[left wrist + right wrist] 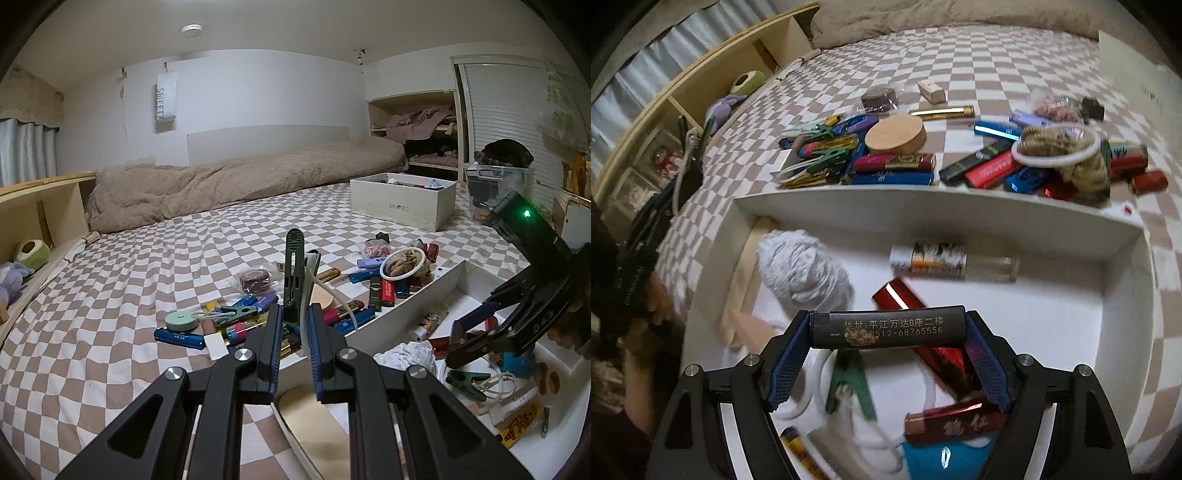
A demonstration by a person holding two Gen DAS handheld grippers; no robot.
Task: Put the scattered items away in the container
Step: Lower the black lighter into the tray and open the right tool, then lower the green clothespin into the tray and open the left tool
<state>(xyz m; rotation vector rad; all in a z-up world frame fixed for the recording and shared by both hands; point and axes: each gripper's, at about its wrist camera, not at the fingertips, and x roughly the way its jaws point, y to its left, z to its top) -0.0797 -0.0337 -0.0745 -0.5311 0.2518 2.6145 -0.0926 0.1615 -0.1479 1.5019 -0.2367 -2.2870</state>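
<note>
My left gripper (295, 310) is shut on a green clothes peg (293, 273) with a white cord, held upright above the scattered lighters (354, 317) on the checked bedsheet. My right gripper (888, 328) is shut on a black lighter (886, 326) with printed writing, held crosswise over the white container (923, 210). Inside the container lie a white woolly ball (801, 269), a red lighter (905, 299), a printed lighter (931, 258) and another green peg (849, 380). Beyond its far wall sit a wooden disc (895, 134) and a white ring (1056, 147) among more lighters.
A white shoebox (402, 206) with items in it stands farther back on the bed. A beige blanket (240, 177) lies along the far side. A wooden shelf (44, 206) with plush toys runs along the left. A clear plastic bin (495, 184) stands at the right.
</note>
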